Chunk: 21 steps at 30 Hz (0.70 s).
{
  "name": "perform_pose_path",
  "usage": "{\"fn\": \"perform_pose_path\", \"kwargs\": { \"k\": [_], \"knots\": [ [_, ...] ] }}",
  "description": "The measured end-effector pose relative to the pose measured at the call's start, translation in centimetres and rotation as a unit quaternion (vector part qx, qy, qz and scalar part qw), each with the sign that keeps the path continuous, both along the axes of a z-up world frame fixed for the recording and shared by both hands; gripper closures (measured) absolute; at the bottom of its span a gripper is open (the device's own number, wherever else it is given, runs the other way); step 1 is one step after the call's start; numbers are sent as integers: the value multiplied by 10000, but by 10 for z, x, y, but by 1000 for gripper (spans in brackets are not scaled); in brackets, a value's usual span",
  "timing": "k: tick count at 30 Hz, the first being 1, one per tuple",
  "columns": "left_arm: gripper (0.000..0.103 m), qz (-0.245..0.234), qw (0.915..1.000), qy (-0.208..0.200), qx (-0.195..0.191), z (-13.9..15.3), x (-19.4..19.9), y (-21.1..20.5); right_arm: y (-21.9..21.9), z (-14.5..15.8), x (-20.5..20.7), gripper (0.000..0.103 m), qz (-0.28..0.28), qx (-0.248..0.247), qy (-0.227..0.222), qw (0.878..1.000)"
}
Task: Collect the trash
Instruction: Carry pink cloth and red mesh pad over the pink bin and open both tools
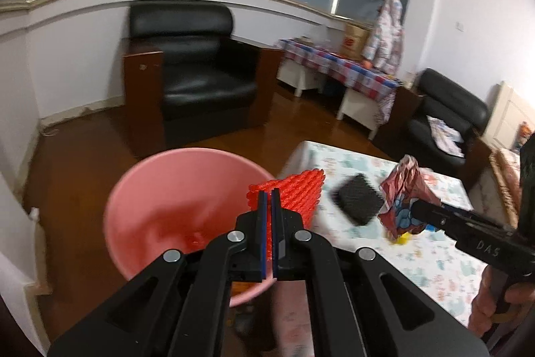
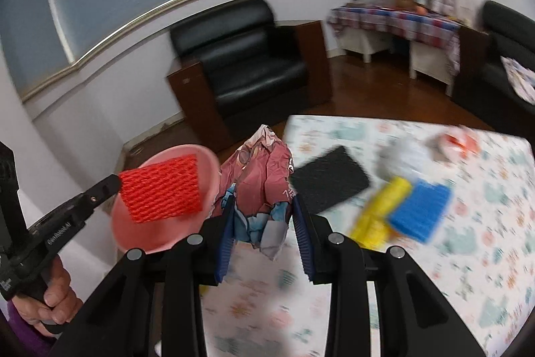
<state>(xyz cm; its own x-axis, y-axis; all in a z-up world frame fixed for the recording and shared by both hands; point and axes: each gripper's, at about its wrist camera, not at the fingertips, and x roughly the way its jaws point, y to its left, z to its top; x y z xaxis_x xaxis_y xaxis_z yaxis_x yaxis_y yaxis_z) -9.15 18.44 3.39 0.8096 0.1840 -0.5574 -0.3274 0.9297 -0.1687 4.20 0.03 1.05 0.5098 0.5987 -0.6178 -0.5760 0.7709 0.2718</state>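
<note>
White letters "DAS" stand on the black body of the right gripper (image 1: 414, 209) where it reaches into the left wrist view. In the right wrist view, small white lettering runs along the black body of the left gripper (image 2: 115, 183); it seems to begin "Gen" but is too small to read for certain. The crumpled wrapper (image 2: 264, 176) held there carries a white character or two near its right edge, not legible. A cardboard box (image 1: 356, 40) by the far wall bears red print, too blurred to read.

Left tongs (image 1: 269, 193) clamped tight, right tongs (image 2: 262, 206) part-spread, both angled downward
</note>
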Motion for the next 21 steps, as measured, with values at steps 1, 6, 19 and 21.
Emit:
{"fn": "perform_pose_path", "kwargs": {
  "k": [1, 6, 19, 21],
  "knots": [
    [102, 55, 10000, 4, 13, -1, -3, 5, 13, 2, -2, 70, 129, -7, -25, 9999],
    [102, 373, 9993, 27, -72, -3, -15, 27, 62, 5, -9, 70, 582, -53, -87, 9983],
    [102, 707, 9969, 292, -202, -23, -23, 59, 142, -26, -14, 70, 1046, -319, 260, 9937],
    [102, 720, 9966, 320, -251, -27, -23, 61, 149, -34, -15, 70, 1062, -401, 308, 9931]
  ]
}}
